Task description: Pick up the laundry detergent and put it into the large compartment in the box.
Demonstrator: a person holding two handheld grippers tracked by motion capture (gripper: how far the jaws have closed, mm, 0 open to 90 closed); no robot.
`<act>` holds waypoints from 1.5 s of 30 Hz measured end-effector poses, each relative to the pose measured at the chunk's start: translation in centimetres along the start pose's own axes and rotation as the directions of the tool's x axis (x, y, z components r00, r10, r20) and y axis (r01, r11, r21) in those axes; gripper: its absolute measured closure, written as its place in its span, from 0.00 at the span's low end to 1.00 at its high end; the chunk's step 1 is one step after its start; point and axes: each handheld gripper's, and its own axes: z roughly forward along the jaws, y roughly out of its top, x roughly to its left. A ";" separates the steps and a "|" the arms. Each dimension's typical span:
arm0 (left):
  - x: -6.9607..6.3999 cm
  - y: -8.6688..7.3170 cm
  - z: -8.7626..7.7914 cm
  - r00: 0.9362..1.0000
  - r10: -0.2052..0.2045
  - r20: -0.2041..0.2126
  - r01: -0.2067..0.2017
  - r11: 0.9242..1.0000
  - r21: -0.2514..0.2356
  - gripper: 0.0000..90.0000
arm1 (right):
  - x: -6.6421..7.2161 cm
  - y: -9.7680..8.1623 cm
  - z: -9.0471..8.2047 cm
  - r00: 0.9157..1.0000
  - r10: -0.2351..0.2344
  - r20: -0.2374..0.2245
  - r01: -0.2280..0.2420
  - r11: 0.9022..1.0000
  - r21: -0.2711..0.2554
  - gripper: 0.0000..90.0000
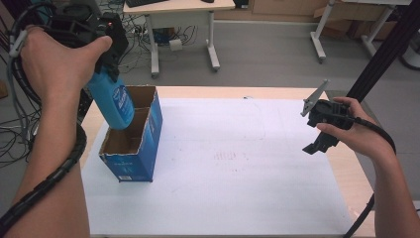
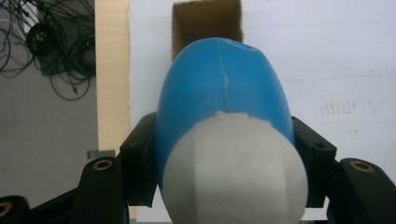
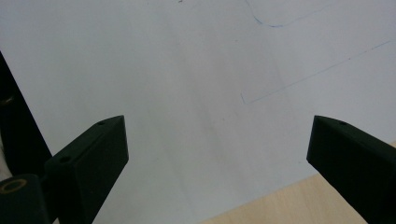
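Above the open blue box at the counter's left side hangs a blue bottle, base down and tilted, its lower end just at the box's mouth. The left gripper holds it, fingers clamped on both flanks near the white cap. The bottle's long axis runs out from the fingers toward the cardboard opening, so the drop looks nearly lined up. The right gripper hangs well apart at the right, fingers spread and empty. White paper covers the wooden counter; behind stand desks and floor cables.
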 end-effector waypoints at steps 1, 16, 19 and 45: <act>0.1 0.1 0.4 1.000 -0.005 0.003 0.005 1.000 0.005 0.43 | -0.1 0.0 0.1 1.000 0.000 -0.002 0.000 1.000 0.000 0.06; 0.8 -0.2 6.7 0.999 -0.039 -0.004 0.039 0.999 0.037 0.43 | -0.1 -0.5 0.3 1.000 0.014 -0.001 -0.014 1.000 0.009 0.06; 0.8 -0.5 7.8 0.999 -0.040 0.000 0.040 0.998 0.038 0.43 | -0.1 -0.4 0.4 1.000 0.013 -0.003 -0.013 1.000 0.012 0.06; 1.1 -1.5 16.0 0.998 -0.063 0.025 0.061 0.993 0.097 0.43 | -0.2 0.4 1.6 1.000 0.018 -0.017 -0.017 0.999 0.038 0.06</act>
